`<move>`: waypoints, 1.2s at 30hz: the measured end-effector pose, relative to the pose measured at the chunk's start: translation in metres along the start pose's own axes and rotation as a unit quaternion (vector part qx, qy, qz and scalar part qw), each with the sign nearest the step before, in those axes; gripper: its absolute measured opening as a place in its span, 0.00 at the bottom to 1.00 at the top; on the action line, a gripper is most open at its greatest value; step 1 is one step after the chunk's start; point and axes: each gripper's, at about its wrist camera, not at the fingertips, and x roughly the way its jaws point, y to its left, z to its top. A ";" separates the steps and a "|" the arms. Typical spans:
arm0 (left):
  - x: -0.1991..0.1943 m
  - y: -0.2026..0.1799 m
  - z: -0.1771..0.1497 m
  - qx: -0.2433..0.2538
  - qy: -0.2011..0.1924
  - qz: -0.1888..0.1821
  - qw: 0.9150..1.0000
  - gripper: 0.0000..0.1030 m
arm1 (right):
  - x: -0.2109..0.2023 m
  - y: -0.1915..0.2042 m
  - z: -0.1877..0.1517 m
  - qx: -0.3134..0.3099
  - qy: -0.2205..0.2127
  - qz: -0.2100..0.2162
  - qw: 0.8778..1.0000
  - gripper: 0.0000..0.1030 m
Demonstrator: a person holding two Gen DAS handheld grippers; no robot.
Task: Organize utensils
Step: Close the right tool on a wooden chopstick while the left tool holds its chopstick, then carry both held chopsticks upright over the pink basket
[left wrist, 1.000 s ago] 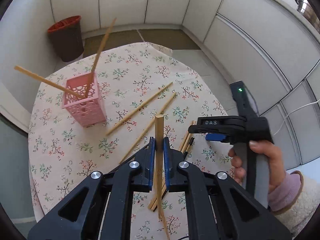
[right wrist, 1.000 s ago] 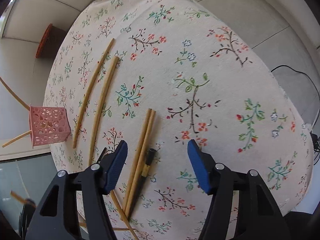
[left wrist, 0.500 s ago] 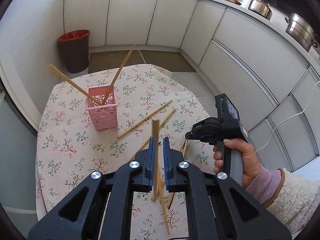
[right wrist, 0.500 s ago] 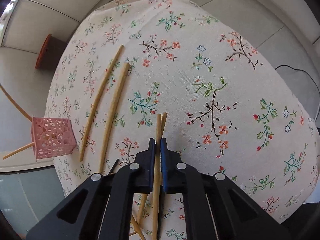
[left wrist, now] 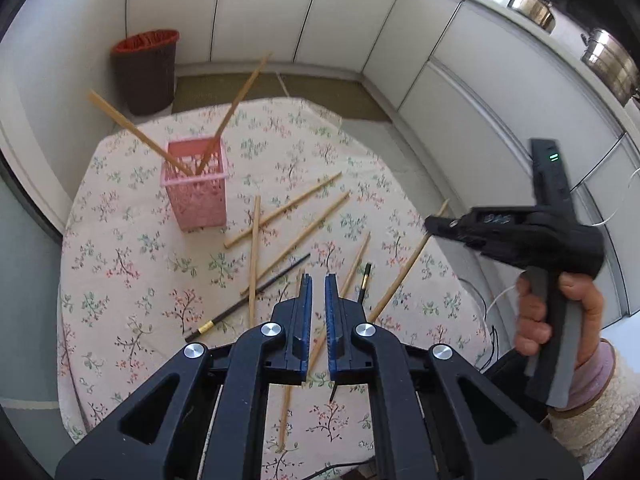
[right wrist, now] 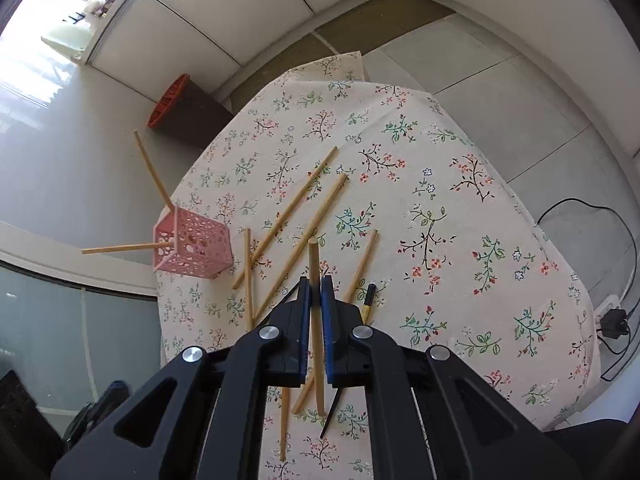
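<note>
Right gripper (right wrist: 315, 292) clamped on plain pale bamboo chopstick (right wrist: 314, 264), lifted above floral table (right wrist: 460, 216), right of pink holder (right wrist: 192, 246); jaws just closed onto it. Left gripper (left wrist: 314, 292) nearly shut, empty. Holder perforated, square, two chopsticks leaning inside. Loose chopsticks (left wrist: 280, 212) scattered right of holder

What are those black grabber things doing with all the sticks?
A person is tidying chopsticks with a hand-held gripper in each hand. The right gripper is shut on one wooden chopstick and holds it above the table. The left gripper is shut with nothing between its jaws. Two chopsticks already stand in the pink holder. Several loose chopsticks, wooden and dark, lie scattered on the flowery cloth.
</note>
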 end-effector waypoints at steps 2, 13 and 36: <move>0.033 0.006 -0.003 -0.005 0.050 0.007 0.999 0.07 | -0.012 -0.005 -0.002 -0.001 -0.008 0.009 1.000 0.06; 0.167 -0.001 0.001 -0.007 0.182 0.053 0.982 0.18 | -0.026 -0.036 -0.005 0.015 -0.001 0.024 1.000 0.06; 0.018 -0.024 -0.015 -0.013 -0.021 0.076 0.997 0.06 | -0.106 0.025 -0.029 -0.084 -0.058 0.060 0.993 0.06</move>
